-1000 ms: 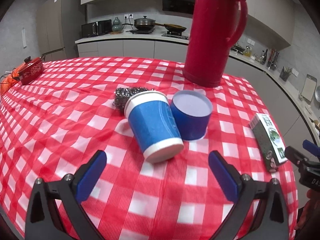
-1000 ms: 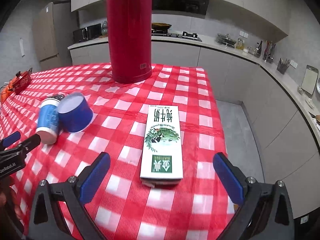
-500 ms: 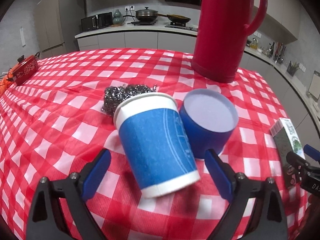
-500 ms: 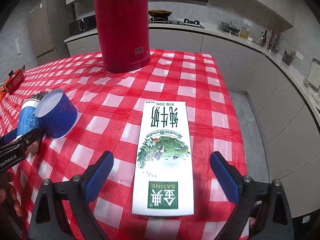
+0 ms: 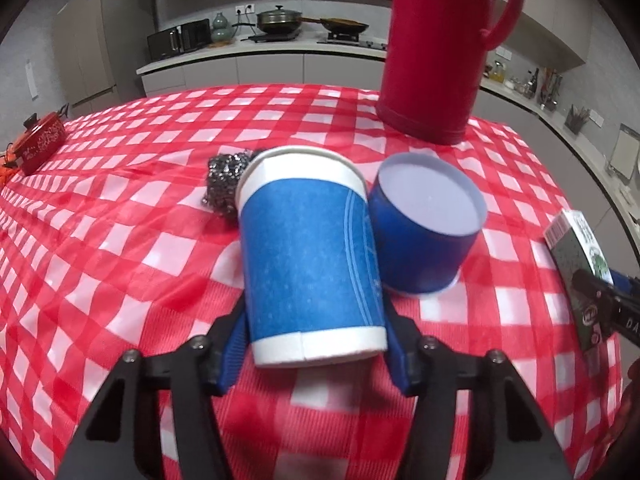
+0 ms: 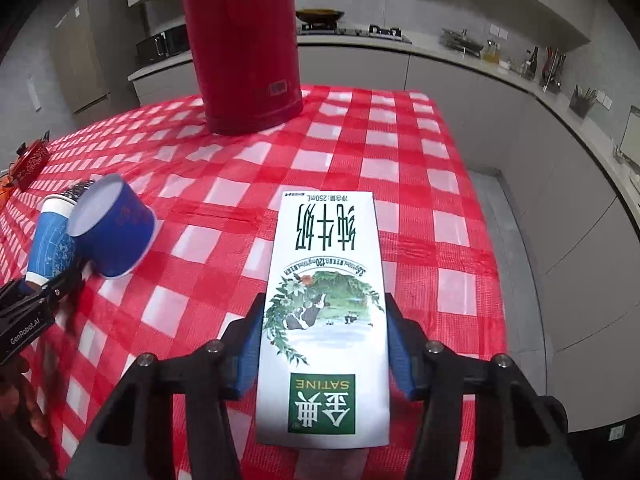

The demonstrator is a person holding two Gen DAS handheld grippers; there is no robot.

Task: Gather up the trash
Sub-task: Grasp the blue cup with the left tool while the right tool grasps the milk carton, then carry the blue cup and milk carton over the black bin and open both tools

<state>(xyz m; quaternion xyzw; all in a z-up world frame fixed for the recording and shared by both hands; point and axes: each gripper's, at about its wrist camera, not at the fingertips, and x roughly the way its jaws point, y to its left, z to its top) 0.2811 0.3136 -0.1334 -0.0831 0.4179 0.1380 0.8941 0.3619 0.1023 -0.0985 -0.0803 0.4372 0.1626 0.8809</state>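
Observation:
A blue-and-white paper cup [image 5: 308,248] lies on its side on the red checked tablecloth [image 5: 120,240]. My left gripper [image 5: 316,316] is closing, and its blue pads [image 5: 236,344] touch both sides of the cup near its base. A darker blue cup [image 5: 424,232] stands upside down against it on the right. In the right wrist view a white milk carton [image 6: 324,280] lies flat. My right gripper [image 6: 324,312] is closing around its middle, with the pads [image 6: 250,344] against its long edges.
A tall red thermos [image 5: 436,48] stands behind the cups. A steel scourer [image 5: 224,176] lies behind the held cup. A small red pot [image 5: 40,144] sits at the far left. The table's right edge [image 6: 480,240] drops to the floor just beyond the carton.
Both grippers came forward and down, then narrowed from wide open. The left one now clasps the lying cup, the right one the milk carton.

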